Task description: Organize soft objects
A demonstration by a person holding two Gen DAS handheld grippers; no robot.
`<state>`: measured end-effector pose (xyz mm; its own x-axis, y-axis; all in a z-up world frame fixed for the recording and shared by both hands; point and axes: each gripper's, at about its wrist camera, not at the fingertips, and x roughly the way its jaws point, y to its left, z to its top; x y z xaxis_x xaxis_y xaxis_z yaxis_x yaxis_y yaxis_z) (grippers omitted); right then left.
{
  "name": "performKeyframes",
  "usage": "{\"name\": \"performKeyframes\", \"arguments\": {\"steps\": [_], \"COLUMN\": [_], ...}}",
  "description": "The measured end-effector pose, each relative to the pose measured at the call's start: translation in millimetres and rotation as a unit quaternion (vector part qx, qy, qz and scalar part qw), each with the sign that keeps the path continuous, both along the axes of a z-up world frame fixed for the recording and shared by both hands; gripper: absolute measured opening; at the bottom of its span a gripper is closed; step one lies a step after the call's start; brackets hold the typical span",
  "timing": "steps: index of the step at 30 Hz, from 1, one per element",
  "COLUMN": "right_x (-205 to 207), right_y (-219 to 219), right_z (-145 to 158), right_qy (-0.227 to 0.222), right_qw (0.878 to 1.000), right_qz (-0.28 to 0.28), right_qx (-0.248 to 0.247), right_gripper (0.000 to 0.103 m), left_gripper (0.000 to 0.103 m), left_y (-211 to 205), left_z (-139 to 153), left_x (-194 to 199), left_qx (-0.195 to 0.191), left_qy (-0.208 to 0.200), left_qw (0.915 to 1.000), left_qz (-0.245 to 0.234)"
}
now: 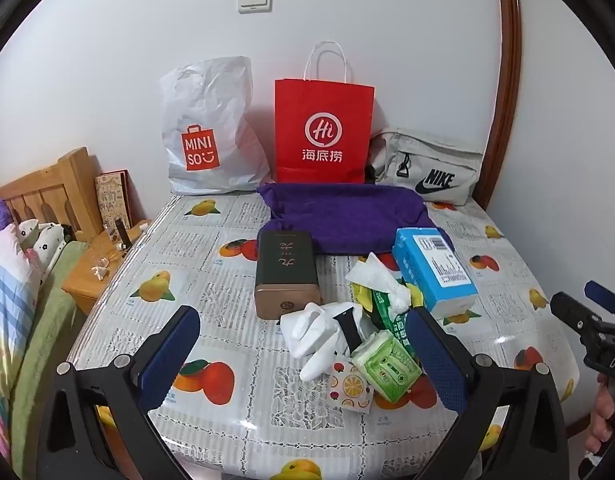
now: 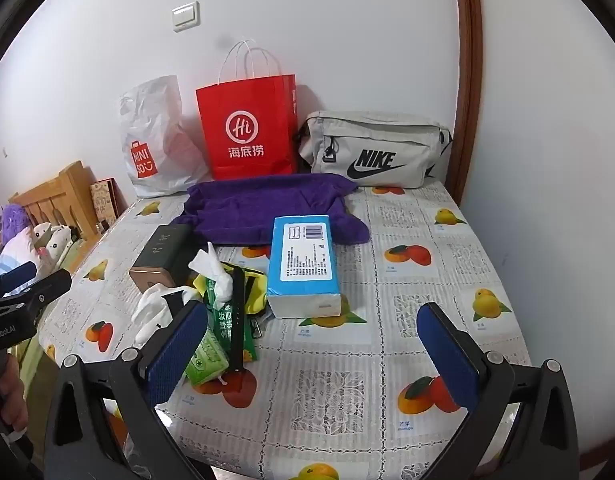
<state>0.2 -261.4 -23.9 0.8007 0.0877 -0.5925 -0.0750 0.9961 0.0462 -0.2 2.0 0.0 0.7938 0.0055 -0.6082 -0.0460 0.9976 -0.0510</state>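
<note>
A table [image 1: 211, 240] with a fruit-print cover fills both views. The left gripper [image 1: 303, 356] is spread wide and holds nothing; a jumble of tissue packs [image 1: 387, 364], white cloth [image 1: 315, 332] and wrappers sits at lower centre. The right gripper [image 2: 315, 344] is also wide and holding nothing. A purple towel [image 2: 267, 208] lies mid-frame, with a blue tissue box [image 2: 303, 264] overlapping its near edge. 3 bags line the back wall.

Bright, even indoor light; soft shadows; strong fisheye bending; dark corners.
</note>
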Motion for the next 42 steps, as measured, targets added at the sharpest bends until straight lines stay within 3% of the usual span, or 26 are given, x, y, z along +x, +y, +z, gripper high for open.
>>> {"name": "performKeyframes", "arguments": {"steps": [5, 7, 42], "right_x": [-0.8, -2.3, -8.5], "right_y": [4.1, 5.1, 9.7], "right_z": [4.3, 7.8, 12.4], "right_qy": [-0.002, -0.002, -0.015], "right_qw": [1.000, 1.000, 1.000], "right_qz": [0.002, 0.002, 0.009], "right_qx": [0.004, 0.006, 0.009], "right_gripper": [0.103, 0.103, 0.103], "left_gripper": [0.103, 0.103, 0.103], "left_y": [-6.8, -3.9, -2.1], "left_z": [1.4, -2.6, 7.8], "left_x": [3.2, -3.5, -3.8], "left_qx": [0.017, 0.009, 0.013], "left_qy": [0.006, -0.010, -0.006], "left_qw": [0.9998, 0.9999, 0.9999], "left_qz": [-0.001, -0.004, -0.006]}}
